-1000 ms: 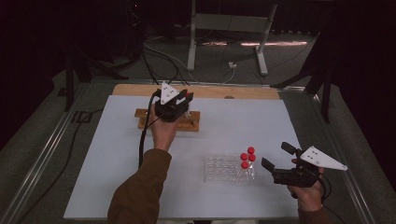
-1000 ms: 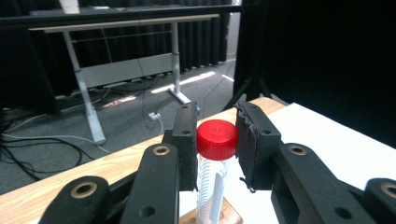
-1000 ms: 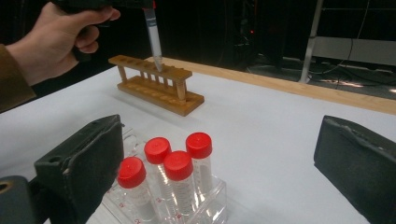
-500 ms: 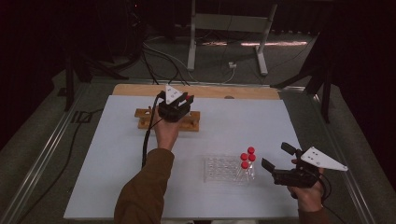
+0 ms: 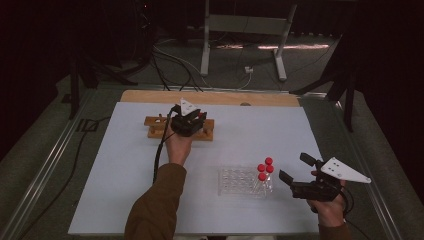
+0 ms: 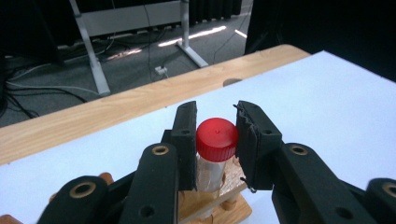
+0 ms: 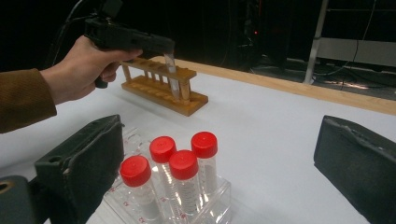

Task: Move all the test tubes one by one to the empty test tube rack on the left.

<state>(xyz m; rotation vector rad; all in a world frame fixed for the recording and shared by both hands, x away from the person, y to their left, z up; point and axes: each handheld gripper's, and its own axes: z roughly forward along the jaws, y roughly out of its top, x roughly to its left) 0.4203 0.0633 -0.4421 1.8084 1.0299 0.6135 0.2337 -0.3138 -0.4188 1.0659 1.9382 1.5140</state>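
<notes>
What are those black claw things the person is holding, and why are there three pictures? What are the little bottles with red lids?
A person sits at a table and holds a pinching tool in each hand, called a gripper. One picture looks down from above. The other two come from small cameras riding on each gripper, so you see its two black jaws.

The left gripper is shut on a red-capped tube, holding it over a wooden rack with holes for tubes. The right gripper waits with its jaws open beside a clear plastic rack, where four more red-capped tubes stand upright in one corner.
</notes>
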